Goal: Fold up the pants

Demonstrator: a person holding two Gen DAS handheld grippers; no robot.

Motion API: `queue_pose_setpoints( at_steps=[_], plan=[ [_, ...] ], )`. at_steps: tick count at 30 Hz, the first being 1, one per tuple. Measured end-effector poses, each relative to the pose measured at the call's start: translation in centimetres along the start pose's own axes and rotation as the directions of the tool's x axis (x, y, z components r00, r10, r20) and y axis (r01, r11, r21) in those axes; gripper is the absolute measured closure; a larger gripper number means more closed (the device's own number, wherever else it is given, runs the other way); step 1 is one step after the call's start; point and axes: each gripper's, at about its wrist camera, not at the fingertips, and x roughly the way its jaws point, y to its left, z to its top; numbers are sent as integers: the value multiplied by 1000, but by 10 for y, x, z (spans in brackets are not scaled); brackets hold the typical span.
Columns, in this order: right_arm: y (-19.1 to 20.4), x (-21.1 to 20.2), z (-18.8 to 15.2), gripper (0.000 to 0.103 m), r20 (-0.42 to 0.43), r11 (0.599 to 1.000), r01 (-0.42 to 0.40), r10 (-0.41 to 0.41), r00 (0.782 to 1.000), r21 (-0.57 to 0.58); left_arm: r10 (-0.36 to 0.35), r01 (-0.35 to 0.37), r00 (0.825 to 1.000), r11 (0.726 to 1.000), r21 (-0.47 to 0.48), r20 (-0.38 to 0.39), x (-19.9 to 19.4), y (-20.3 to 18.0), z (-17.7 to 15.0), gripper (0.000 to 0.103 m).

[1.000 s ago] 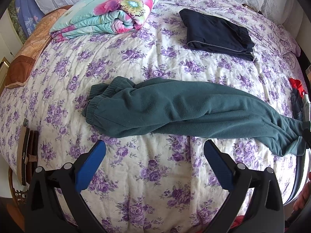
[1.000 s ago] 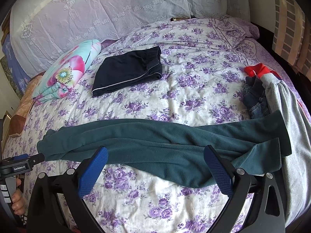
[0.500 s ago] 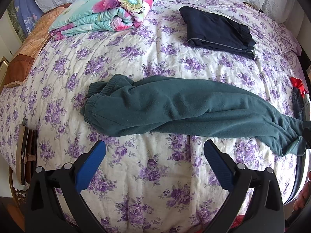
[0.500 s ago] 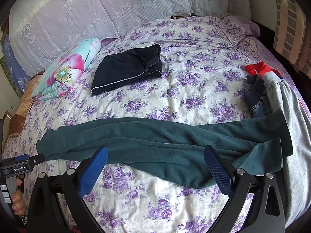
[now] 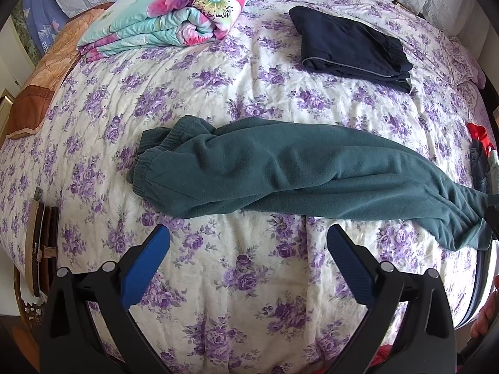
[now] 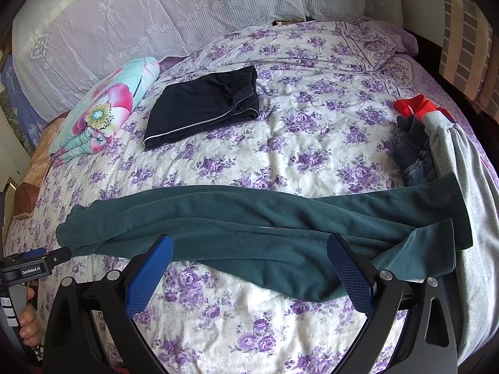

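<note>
From my left gripper (image 5: 248,261), spread and empty, the teal fleece pants (image 5: 305,174) look nearer than a second ago, lengthwise on the floral bedspread (image 5: 249,280). From my right gripper (image 6: 249,268), also spread, little has shifted; folding hasn't started.

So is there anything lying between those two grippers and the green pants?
Nothing visible. Only bare floral bedspread lies between the open left gripper and the green pants; the open right gripper already hovers at their near edge.
</note>
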Motion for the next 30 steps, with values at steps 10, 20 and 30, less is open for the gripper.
queue_pose_setpoints(
  at_steps=[10, 20, 30],
  plan=[
    [-1, 3, 1, 4, -17, 1000, 2, -2, 1000, 4, 0, 0, 1000, 1000, 0, -19, 4, -1, 1, 5],
    [-1, 4, 2, 4, -19, 1000, 3, -3, 1000, 3, 0, 0, 1000, 1000, 0, -19, 4, -2, 1, 5],
    [-2, 5, 1, 4, -22, 1000, 3, -3, 1000, 4, -1, 1, 1000, 1000, -2, -21, 5, -1, 0, 5]
  ],
)
